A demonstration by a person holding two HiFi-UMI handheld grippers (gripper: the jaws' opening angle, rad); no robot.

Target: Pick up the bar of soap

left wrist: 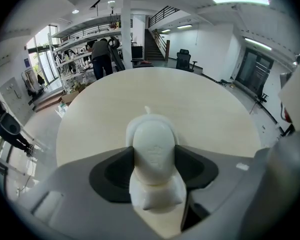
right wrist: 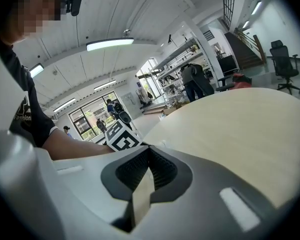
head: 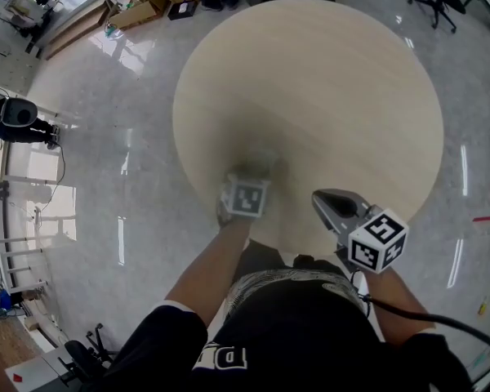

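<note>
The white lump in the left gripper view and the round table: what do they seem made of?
The bar of soap looks like waxy off-white soap, matte with a soft sheen; a faint stamped mark shows on its rounded face. The table looks like pale wood or wood-look laminate with a smooth satin finish; fine straight grain lines show, but I cannot tell solid from veneer.

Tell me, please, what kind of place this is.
Probably an open workshop or laboratory hall: shelving racks loaded with equipment, a staircase to an upper gallery, and an office chair beyond the round table.
</note>
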